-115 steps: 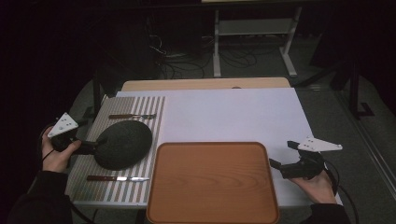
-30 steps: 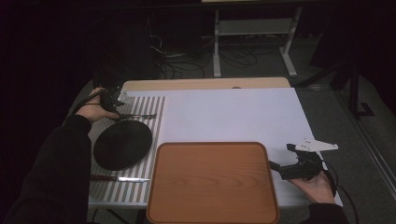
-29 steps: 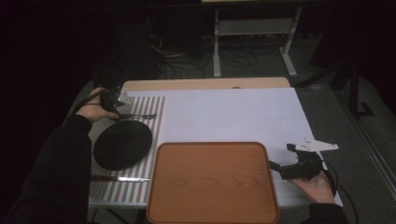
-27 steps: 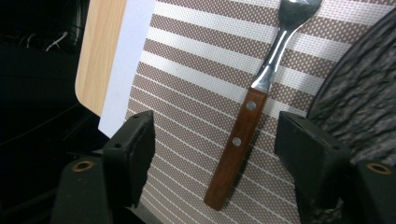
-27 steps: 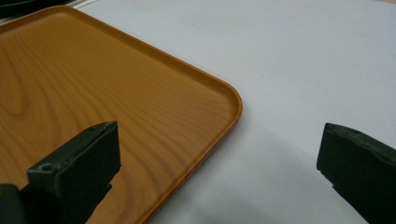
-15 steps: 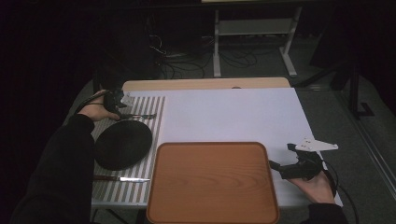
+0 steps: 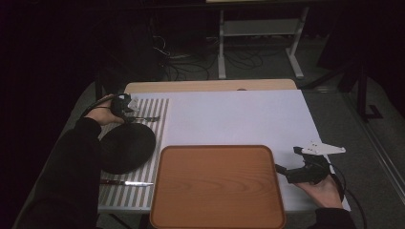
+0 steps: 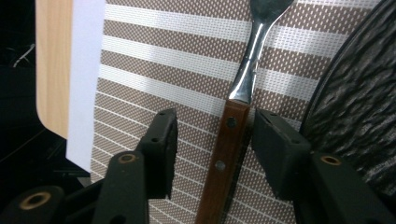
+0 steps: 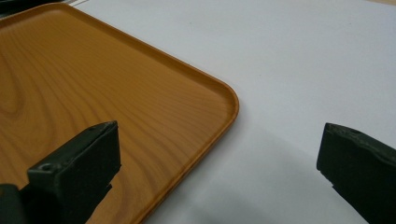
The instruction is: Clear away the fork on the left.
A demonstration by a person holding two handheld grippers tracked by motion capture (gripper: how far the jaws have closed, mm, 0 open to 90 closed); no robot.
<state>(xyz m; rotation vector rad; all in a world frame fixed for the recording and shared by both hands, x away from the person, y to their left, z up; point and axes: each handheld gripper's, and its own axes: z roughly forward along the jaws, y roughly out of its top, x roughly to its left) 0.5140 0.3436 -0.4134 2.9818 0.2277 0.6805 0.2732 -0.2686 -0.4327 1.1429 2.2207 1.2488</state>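
Note:
A fork point(image 8: 229, 149) with a wooden handle and steel neck lies on the striped placemat point(image 8: 154, 70), at the far left of the table point(image 7: 143, 118). My left gripper point(image 8: 215, 128) is open and low over the mat, one jaw on each side of the handle; a gap shows on the left side. From above, the left gripper point(image 7: 125, 106) sits just left of the fork. The black round plate point(image 7: 126, 148) lies nearer on the mat. My right gripper point(image 7: 285, 171) is open and empty at the wooden tray's point(image 7: 217, 186) right edge; the tray corner point(image 9: 219, 100) lies between its jaws.
A wooden-handled knife point(image 7: 126, 182) lies on the placemat's near part, below the plate. A white sheet point(image 7: 239, 117) covers the table's middle and right. The bare wooden table edge point(image 7: 210, 86) runs along the far side. Cables and a rack stand on the floor beyond.
The left gripper moved from beside the plate's left edge to the far end of the placemat and now straddles the fork handle. Over the last second it barely shifted. The right gripper stayed put.

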